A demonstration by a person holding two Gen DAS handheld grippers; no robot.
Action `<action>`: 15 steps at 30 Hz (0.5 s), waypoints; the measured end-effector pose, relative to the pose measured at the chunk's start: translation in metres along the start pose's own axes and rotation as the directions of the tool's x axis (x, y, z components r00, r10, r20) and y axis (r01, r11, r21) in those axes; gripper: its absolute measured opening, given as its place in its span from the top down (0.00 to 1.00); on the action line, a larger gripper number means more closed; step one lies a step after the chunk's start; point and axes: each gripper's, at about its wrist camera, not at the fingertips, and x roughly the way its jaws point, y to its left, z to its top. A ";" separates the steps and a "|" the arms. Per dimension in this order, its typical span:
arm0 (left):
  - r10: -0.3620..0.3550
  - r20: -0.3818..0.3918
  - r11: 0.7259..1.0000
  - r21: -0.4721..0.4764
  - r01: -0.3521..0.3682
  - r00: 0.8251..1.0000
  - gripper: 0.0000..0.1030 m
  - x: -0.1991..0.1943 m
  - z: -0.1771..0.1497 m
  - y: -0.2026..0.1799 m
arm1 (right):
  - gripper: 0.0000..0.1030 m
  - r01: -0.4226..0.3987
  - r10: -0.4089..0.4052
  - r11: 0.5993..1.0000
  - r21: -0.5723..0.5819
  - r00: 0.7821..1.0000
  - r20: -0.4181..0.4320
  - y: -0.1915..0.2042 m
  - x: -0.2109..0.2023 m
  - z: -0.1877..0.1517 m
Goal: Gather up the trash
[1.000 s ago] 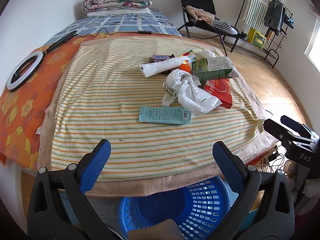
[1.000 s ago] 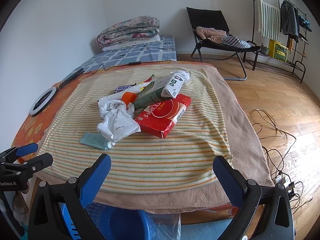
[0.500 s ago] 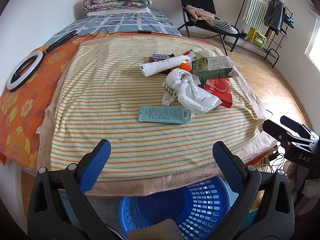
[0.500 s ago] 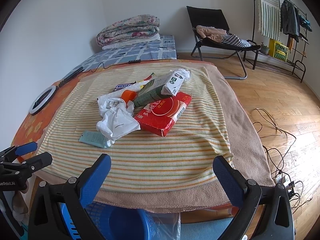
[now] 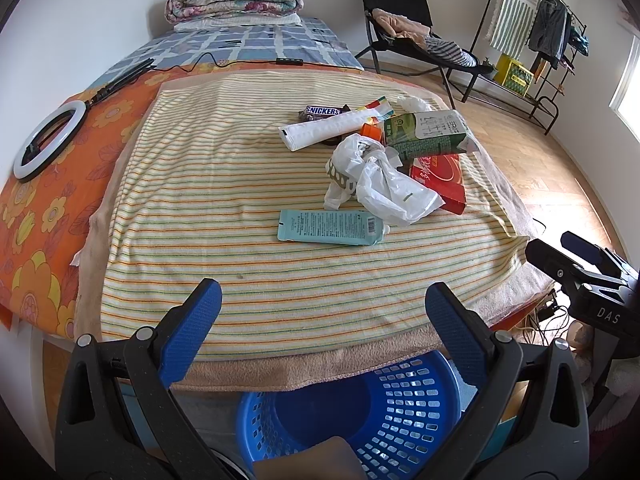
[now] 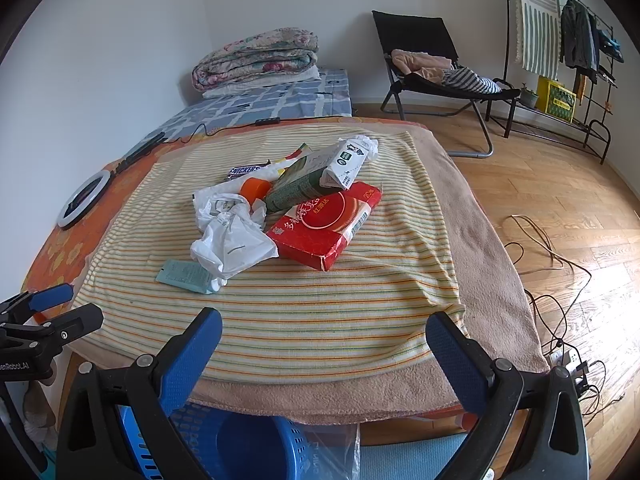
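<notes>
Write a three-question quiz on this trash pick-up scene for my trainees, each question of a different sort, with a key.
1. True or false: the left gripper is shut on the teal tube.
2. Which item rests on top of the red box?
A. Snickers bar
B. green carton
C. ring light
3. Fill in: below the near edge of the bed stands a blue ____.

Key
1. False; both it and the right gripper are open and hold nothing.
2. B
3. basket
</notes>
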 end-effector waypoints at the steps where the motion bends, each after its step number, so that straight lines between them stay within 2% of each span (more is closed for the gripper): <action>1: 0.000 0.000 1.000 0.000 0.000 1.000 0.00 0.000 0.000 0.000 | 0.00 0.001 -0.001 1.000 0.000 1.000 -0.001 0.000 0.000 -0.001; 15: 0.008 -0.005 1.000 -0.014 -0.008 1.000 0.00 0.003 -0.008 0.012 | 0.00 0.009 -0.009 1.000 0.007 1.000 -0.030 -0.003 0.002 0.000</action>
